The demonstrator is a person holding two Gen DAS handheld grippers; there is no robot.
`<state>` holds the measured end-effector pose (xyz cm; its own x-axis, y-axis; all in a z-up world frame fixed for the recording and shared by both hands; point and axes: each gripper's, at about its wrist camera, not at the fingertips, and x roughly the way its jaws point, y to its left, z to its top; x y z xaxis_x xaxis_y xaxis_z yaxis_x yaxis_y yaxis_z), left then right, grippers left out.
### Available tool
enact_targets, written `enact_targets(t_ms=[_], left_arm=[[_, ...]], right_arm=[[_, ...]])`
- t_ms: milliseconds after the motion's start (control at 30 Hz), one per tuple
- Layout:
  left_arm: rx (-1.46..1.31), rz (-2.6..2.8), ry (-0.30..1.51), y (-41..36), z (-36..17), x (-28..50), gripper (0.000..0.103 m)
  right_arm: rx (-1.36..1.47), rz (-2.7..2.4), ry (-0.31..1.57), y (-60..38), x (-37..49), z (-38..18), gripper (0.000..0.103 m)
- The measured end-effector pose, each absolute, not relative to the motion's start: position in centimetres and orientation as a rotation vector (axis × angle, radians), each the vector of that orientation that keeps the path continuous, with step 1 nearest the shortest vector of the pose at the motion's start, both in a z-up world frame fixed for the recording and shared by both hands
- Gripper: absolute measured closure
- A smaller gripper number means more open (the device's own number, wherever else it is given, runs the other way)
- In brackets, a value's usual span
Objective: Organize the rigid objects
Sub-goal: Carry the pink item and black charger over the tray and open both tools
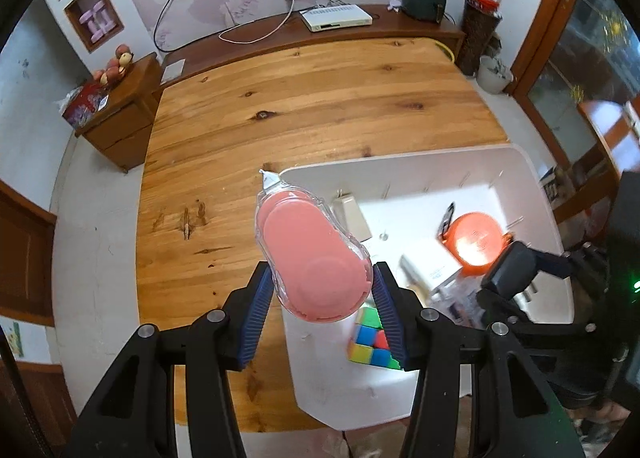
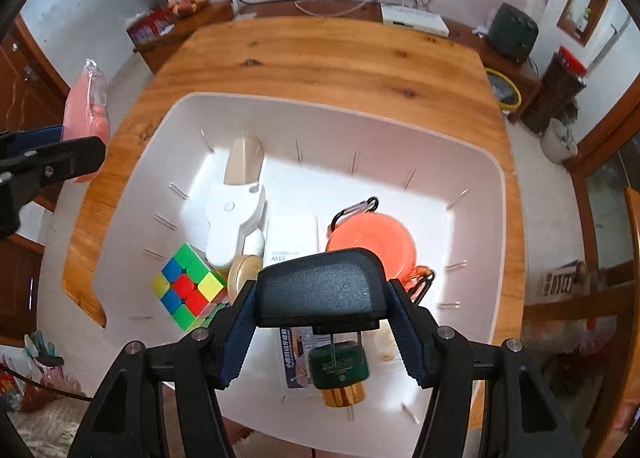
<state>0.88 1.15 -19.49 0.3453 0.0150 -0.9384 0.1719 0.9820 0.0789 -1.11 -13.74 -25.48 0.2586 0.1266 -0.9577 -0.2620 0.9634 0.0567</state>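
My left gripper [image 1: 320, 274] is shut on a pink correction-tape dispenser [image 1: 312, 250] in a clear case. It hangs tip-up over the left rim of the white bin [image 1: 400, 161]; the right wrist view shows the dispenser [image 2: 86, 105] left of the bin. My right gripper [image 2: 322, 290] is shut on a black plug adapter [image 2: 320, 286], prongs pointing down, above the inside of the bin [image 2: 320, 101]. The adapter [image 1: 506, 270] also shows at the right of the left wrist view.
Inside the bin lie a colour cube [image 2: 188, 286], an orange round tape measure [image 2: 372, 238], a white and beige tool [image 2: 234, 217], a green-capped gold bottle [image 2: 340, 374] and a printed box. The wooden table [image 1: 300, 97] stretches beyond the bin toward a TV bench.
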Motion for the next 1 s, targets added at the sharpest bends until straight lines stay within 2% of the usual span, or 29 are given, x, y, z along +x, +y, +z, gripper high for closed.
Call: enact_targets(t_ms=[300,567,767,867,900,967,1000], left_arm=[[0.253,-0.143,1.309,0.1,-24.3,1.3,0.049],[0.275,-0.168,1.349,-1.0,-26.4,1.9,0.049],[0.233,-0.172,1.386,-1.3,-28.0,2.5,0.048],[0.196,-0.169,1.408,-1.2,-28.7,2.8,0.048],[0.190,-0.166,1.408,-1.2,-28.8,2.8,0.046],[0.180,-0.163,1.407,-1.2,-28.9,2.9,0.024],[0.174,-0.162,1.403,-1.1,-28.9,2.9,0.019]], right_arm=[[-0.153,0.198,1.383,-13.2,-0.6,-27.8,0.040],[-0.177,0.184,1.457,-13.2,-0.2,-29.5,0.039],[-0.180,0.200,1.449,-13.7,-0.1,-29.3,0.030],[-0.179,0.197,1.442,-13.8,0.0,-29.1,0.030],[-0.174,0.196,1.441,-13.9,0.1,-28.9,0.030],[-0.156,0.200,1.436,-14.1,0.1,-28.6,0.030],[-0.151,0.201,1.435,-14.2,0.1,-28.6,0.029]])
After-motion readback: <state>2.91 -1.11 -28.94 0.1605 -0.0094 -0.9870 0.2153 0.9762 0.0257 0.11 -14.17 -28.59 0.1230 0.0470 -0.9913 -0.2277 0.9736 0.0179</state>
